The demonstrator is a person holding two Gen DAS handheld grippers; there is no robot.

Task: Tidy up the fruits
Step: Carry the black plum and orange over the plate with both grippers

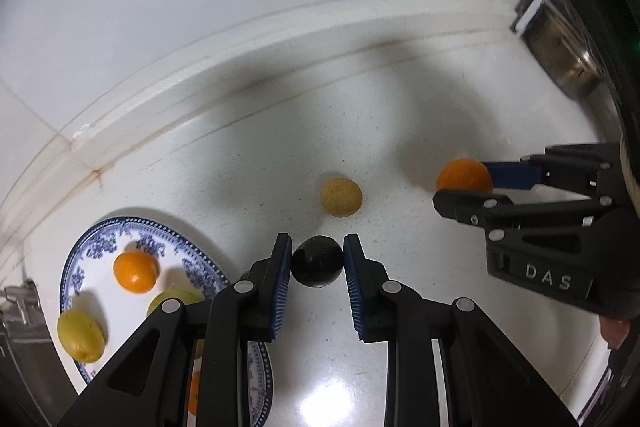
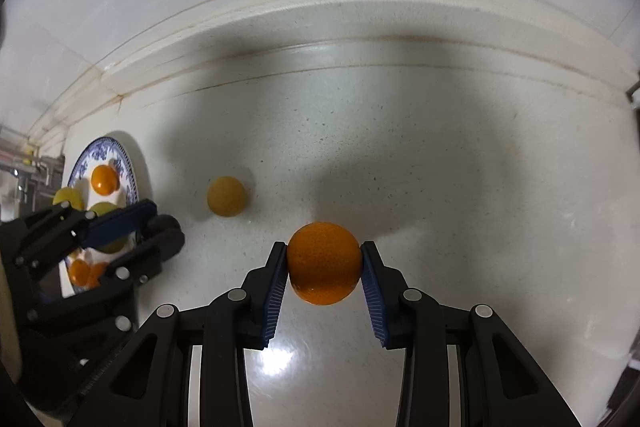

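at the far left sits the blue-and-white plate point(image 1: 80, 269) on the white counter point(image 1: 400, 155), carrying a small orange point(image 1: 135, 271) and a yellow-green fruit point(image 1: 80, 335) near its rim, with another yellow-green one point(image 1: 176, 301) partly hidden behind my left gripper point(image 1: 317, 261). that gripper is clamped on a small dark round fruit point(image 1: 317, 261), both blue pads pressed to its sides, just right of the plate's edge. beyond it a pale yellow fruit point(image 1: 341, 197) lies alone on the counter, apart from everything. further right, my right gripper point(image 2: 324, 265) is clamped on a bigger orange point(image 2: 324, 263), pads tight against both its sides, well away from the plate
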